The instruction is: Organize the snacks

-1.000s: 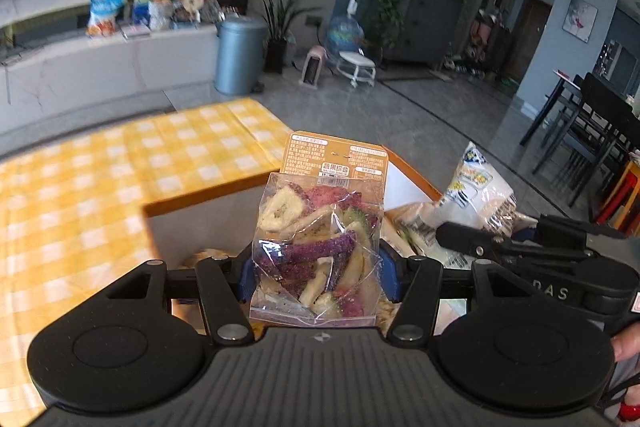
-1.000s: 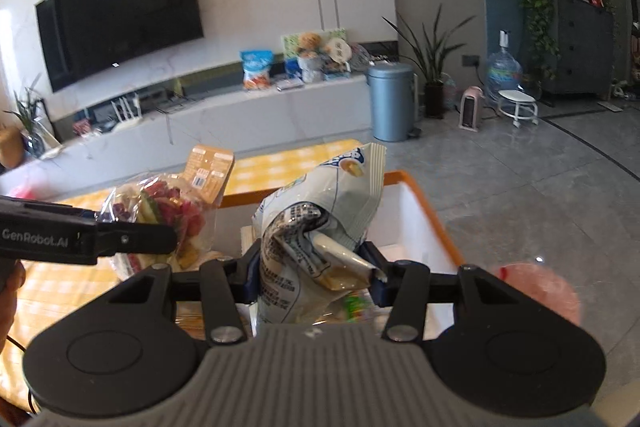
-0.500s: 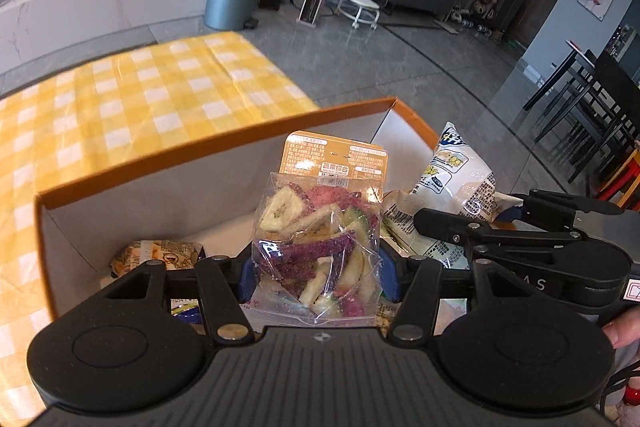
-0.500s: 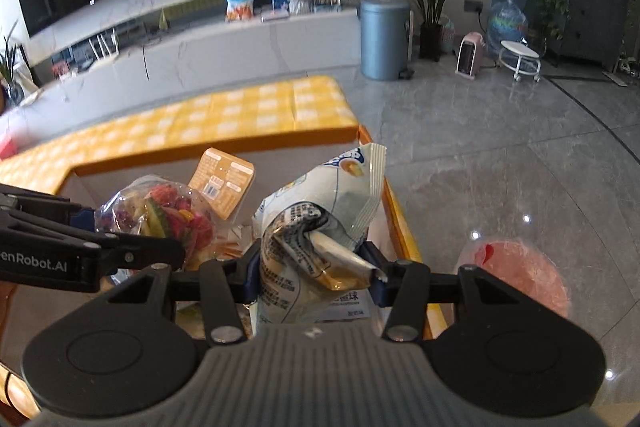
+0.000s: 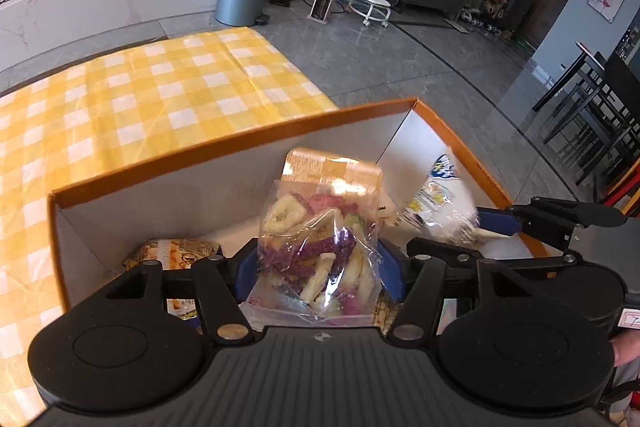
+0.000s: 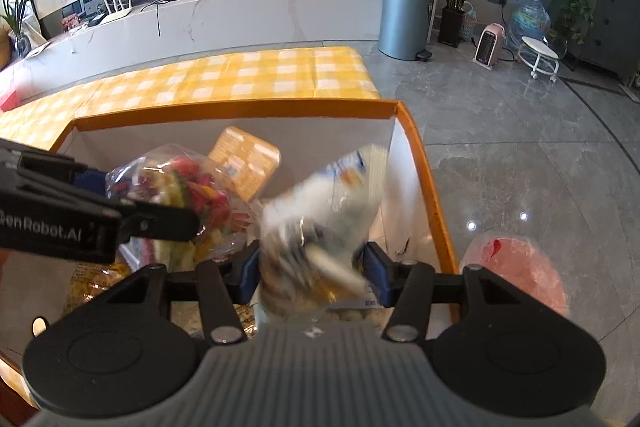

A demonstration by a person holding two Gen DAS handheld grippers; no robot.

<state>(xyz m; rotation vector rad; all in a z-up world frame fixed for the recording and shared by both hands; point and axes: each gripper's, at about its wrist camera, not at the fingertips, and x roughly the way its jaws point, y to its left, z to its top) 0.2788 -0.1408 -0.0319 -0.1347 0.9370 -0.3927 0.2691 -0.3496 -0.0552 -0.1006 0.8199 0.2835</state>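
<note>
change: both grippers now lower over the orange-rimmed box (image 5: 224,151) vs a sec ago; bags inside its walls, so drop-off under way.
L gripper (image 5: 318,269): jaws opening, dried-fruit bag (image 5: 320,235) between the pads, centre frame, grip loosening.
R gripper (image 6: 312,273): jaws opening, white snack bag (image 6: 320,219) between, blurred, prob. slipping.
worktop (image 5: 120,95): yellow check cloth, upper left.

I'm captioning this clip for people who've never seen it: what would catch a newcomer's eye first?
The clear bag of dried fruit chips sits between the left claw pads, and the white snack bag between those of the right claw; both claws' jaws are opening. Both hang inside the orange-rimmed box, which stands on the yellow checked tablecloth.
</note>
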